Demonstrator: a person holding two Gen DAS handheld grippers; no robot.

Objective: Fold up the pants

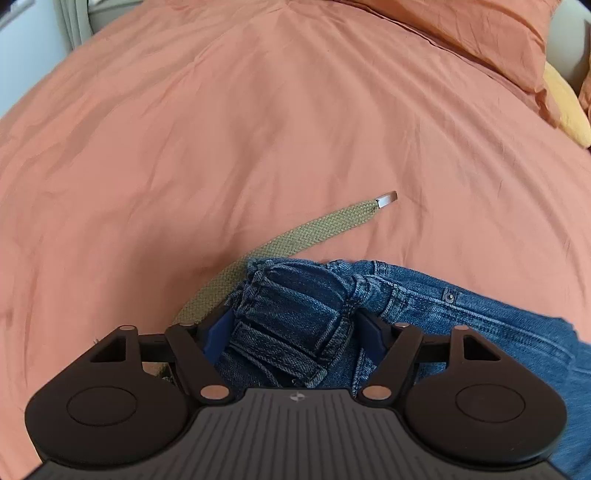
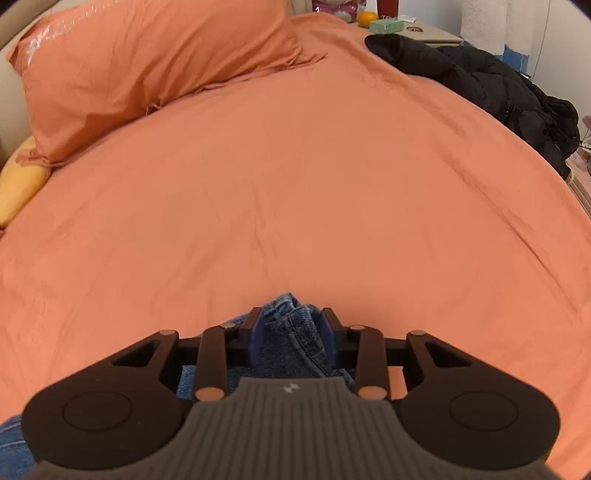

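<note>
Blue jeans lie on an orange bed cover. An olive webbing belt with a metal tip trails out of their gathered waistband. My left gripper points down over that waistband, its jaws wide. The bunched denim sits between the blue pads, and I see no clear squeeze. In the right wrist view my right gripper is shut on a narrow fold of the jeans. That fold fills the gap and pokes out past the fingertips. More denim shows at the lower left corner.
An orange pillow and a yellow cushion lie at the head of the bed. A black jacket is heaped on the far right edge. Behind it stands a nightstand with a green box and an orange. Broad flat cover stretches ahead.
</note>
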